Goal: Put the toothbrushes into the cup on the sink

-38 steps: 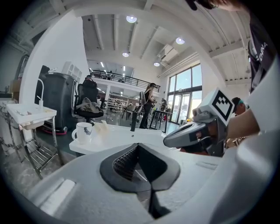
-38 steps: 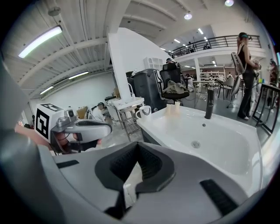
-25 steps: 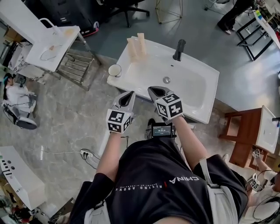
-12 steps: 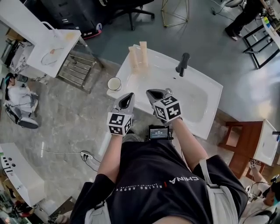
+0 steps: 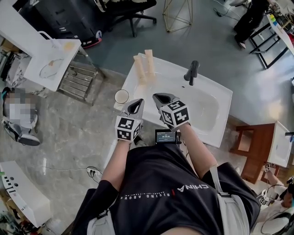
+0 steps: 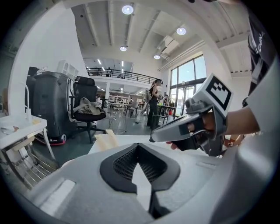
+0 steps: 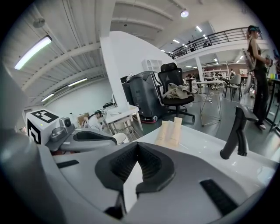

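Note:
A white sink (image 5: pixel 216 98) lies in front of me. A white cup (image 5: pixel 121 97) stands on its near left corner. Two flat beige toothbrushes (image 5: pixel 144 68) lie side by side on the far left rim; they also show in the left gripper view (image 6: pixel 106 139) and the right gripper view (image 7: pixel 169 131). My left gripper (image 5: pixel 136 106) hovers at the sink's near edge, just right of the cup, shut and empty (image 6: pixel 138 145). My right gripper (image 5: pixel 163 98) is beside it over the basin's near rim, shut and empty (image 7: pixel 138 144). The cup (image 7: pixel 119 137) peeks out behind the left gripper (image 7: pixel 109 142).
A black faucet (image 5: pixel 192 72) stands at the sink's back rim. Another white basin on a metal rack (image 5: pixel 53 62) is on the floor to the left, an office chair (image 5: pixel 131 11) beyond the sink. A wooden stand (image 5: pixel 252 142) is at the right.
Both grippers have moved forward together from the sink's front edge to over its near rim, side by side. Both stay shut and empty.

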Demonstrator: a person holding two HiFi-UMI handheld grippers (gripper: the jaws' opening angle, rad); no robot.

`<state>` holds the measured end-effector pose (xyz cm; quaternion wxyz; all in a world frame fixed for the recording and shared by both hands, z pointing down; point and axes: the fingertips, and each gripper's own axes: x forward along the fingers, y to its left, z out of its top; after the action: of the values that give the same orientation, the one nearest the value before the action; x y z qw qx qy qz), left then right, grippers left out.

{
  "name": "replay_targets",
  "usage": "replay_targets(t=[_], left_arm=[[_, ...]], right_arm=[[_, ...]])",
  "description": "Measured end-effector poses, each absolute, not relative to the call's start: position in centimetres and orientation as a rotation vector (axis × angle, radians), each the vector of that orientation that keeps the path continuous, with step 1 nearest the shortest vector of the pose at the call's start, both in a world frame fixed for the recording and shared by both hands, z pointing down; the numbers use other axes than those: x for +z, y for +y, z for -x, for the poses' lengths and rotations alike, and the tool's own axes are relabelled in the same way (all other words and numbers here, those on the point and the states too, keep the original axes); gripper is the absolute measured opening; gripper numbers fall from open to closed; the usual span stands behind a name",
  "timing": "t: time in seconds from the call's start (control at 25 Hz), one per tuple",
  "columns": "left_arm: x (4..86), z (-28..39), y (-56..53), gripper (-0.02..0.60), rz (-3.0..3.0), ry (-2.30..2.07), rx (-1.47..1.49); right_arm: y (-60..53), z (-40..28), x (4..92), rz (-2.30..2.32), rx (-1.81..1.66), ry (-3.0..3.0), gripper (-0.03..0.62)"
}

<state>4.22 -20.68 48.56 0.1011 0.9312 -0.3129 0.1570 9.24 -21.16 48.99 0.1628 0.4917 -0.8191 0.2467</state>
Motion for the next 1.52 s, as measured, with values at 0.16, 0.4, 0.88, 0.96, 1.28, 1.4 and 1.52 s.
replay_targets(t=[0.16, 0.4, 0.88, 0.96, 1.28, 1.4, 1.52], left_arm=[[48.0, -4.2, -21.4, 0.006, -2.744, -0.906, 0.436], [48.1, -4.5, -21.8, 0.006, -2.75, -0.837, 0.429], [46.1, -6.2, -28.1, 0.006, -2.652, -0.934, 0.386], [45.9, -7.1, -29.7, 0.006, -2.627, -0.985, 0.381], [47.6, -10.6, -34.6, 0.006, -2.525, -1.147, 0.406], [48.7, -11.4, -36.0, 0.006, -2.494, -1.182, 0.413], [50.1, -11.8, -37.3, 0.006, -2.466, -1.211, 0.426]], right_arm=[[-21.6, -8.6, 49.0, -1.409, 0.703, -2.326, 0.009], [-22.5, -8.1, 49.2, -1.437, 0.709, -2.29, 0.009], [-27.8, -11.3, 49.2, -1.561, 0.718, -2.207, 0.009], [-29.7, -12.5, 49.4, -1.566, 0.718, -2.202, 0.009], [-37.5, -16.4, 51.5, -1.529, 0.742, -2.205, 0.009], [-39.9, -17.3, 52.8, -1.513, 0.764, -2.199, 0.024], [-42.0, -17.6, 54.2, -1.489, 0.805, -2.21, 0.072]])
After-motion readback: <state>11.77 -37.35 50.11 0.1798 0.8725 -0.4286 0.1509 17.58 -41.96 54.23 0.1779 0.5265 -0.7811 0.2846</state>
